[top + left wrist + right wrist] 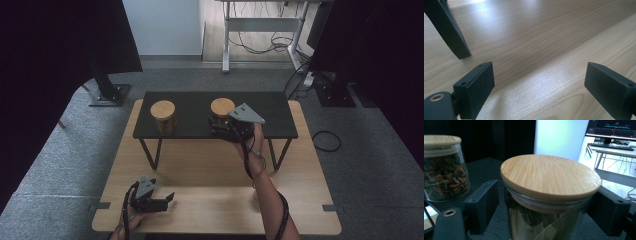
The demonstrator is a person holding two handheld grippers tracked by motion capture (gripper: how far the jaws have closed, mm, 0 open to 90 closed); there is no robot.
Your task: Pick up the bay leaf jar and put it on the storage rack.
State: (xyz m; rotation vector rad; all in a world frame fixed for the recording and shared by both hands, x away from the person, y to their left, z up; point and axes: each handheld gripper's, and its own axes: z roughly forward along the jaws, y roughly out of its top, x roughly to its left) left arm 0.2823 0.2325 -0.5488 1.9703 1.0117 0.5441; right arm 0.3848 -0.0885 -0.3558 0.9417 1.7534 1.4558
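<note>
Jar [549, 195], centre frame on the black shelf [190, 125], is straddled by right gripper [226, 126]; jaws part-open, a gap seen at the left pad, nothing gripped. Release step judged done; straight retreat needed next. Left gripper [539, 82] wide open, empty, lower left.

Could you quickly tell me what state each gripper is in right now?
Left gripper: open, empty, over the wooden table.
Right gripper: open around the jar, pads not pressing.
</note>
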